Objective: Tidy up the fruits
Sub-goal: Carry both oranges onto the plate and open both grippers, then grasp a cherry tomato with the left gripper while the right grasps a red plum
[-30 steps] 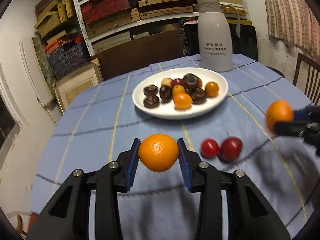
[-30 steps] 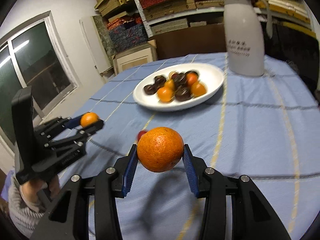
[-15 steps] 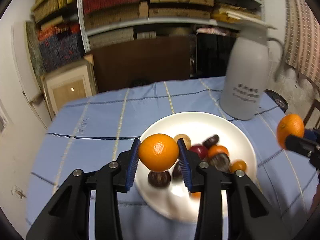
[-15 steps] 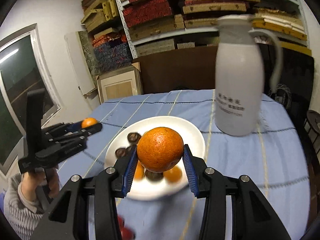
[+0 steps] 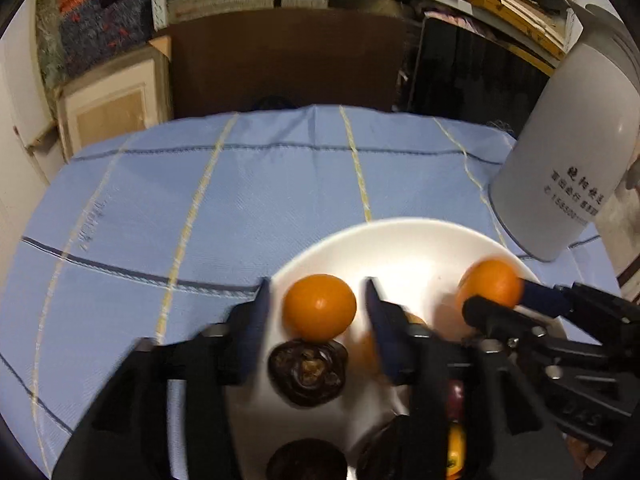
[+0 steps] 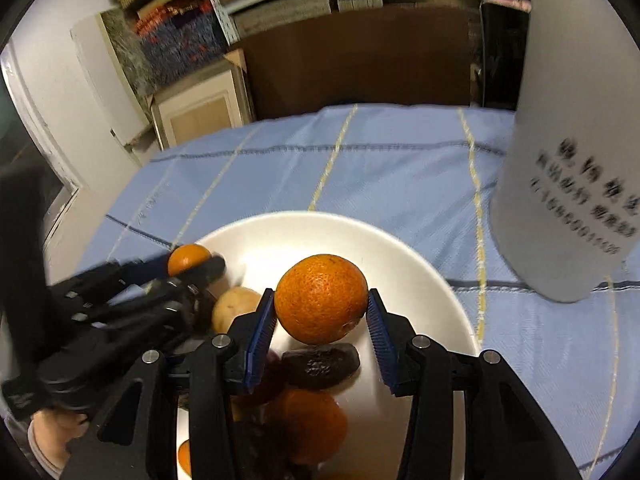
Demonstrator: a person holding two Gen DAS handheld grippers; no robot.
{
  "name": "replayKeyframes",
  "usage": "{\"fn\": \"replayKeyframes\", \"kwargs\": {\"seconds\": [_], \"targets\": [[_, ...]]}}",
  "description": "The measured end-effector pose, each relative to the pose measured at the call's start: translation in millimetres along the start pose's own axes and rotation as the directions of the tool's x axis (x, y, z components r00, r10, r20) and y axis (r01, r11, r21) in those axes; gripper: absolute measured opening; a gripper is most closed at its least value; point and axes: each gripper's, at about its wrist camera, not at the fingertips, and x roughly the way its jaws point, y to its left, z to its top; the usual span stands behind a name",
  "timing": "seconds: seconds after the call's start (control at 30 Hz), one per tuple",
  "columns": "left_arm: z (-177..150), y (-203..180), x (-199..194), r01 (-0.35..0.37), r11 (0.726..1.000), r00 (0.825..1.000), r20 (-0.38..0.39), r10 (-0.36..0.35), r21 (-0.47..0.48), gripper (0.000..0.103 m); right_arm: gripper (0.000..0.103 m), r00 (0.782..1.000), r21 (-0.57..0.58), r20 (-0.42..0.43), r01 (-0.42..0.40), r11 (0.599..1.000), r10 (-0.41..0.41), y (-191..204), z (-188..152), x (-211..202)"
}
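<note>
My left gripper [image 5: 318, 306] is over the near left part of the white plate [image 5: 404, 240]. Its jaws stand apart from the smooth orange [image 5: 319, 306] between them, with gaps on both sides. My right gripper [image 6: 321, 300] is shut on a rough-skinned orange [image 6: 321, 298] above the plate [image 6: 400, 248]. It shows in the left wrist view [image 5: 494, 294] at the plate's right. The left gripper shows in the right wrist view [image 6: 192, 262]. Dark dried fruits [image 5: 307, 372] and small orange fruits [image 6: 308, 424] lie on the plate under both grippers.
A tall white thermos jug [image 5: 576, 152] stands just beyond the plate's right rim on the blue checked tablecloth [image 5: 240, 184]. Shelves with boxes, a brown board and a framed panel stand behind the table's far edge.
Both grippers moved forward and down over the plate. The left jaws have opened off their orange. The right gripper still holds its orange.
</note>
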Motion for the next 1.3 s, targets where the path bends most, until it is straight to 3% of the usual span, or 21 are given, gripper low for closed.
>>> {"fn": "replayKeyframes", "kwargs": {"seconds": [0.03,0.2,0.37,0.53,0.63,0.7,0.8,0.9,0.97,1.13,1.3], "targets": [[1,1,-2,-0.006,1.000,1.000,0.005,0.006,0.002,0.069,0.047,1.000,0.005,0.007,-0.005,1.000,0.005,-1,1,-2],[-4,5,-33,-0.006,1.000,0.999,0.033,0.006,-0.006,0.069,0.047,0.996,-0.001,0.083,-0.018,1.000,0.018,4,1,-43],[-22,6,-95,-0.027,1.000,0.995,0.098,0.026,0.002,0.069,0.047,0.986,-0.027,0.163,-0.042,0.999,0.046,17,-15,-107],[-65,0,-150,-0.065,0.998,0.988,0.141,0.061,0.025,0.070,0.052,0.976,-0.069,0.203,-0.061,0.996,0.074,35,-59,-160],[-100,0,-172,-0.067,0.998,0.986,0.152,0.065,0.007,0.081,0.055,0.973,-0.109,0.213,-0.069,0.992,0.091,46,-95,-185],[-126,-1,-181,-0.069,0.998,0.986,0.154,0.069,-0.002,0.082,0.059,0.972,-0.131,0.207,-0.080,0.988,0.106,51,-123,-196],[-169,3,-184,-0.078,0.997,0.983,0.163,0.079,-0.012,0.083,0.061,0.975,-0.151,0.191,-0.087,0.985,0.115,56,-158,-200],[-206,13,-179,-0.092,0.994,0.981,0.164,0.099,-0.053,0.092,0.062,0.980,-0.167,0.152,-0.103,0.981,0.129,58,-197,-189],[-221,22,-170,-0.099,0.992,0.988,0.109,0.107,-0.078,0.092,0.062,0.984,-0.173,0.116,-0.111,0.979,0.132,60,-214,-175],[-227,39,-178,-0.078,0.988,0.988,0.119,0.094,-0.132,0.092,0.062,0.993,-0.173,0.053,-0.096,0.980,0.106,60,-231,-143],[-223,33,-178,-0.082,0.991,0.989,0.118,0.094,-0.104,0.093,0.062,0.994,-0.172,0.041,-0.092,0.981,0.100,60,-231,-132]]}}
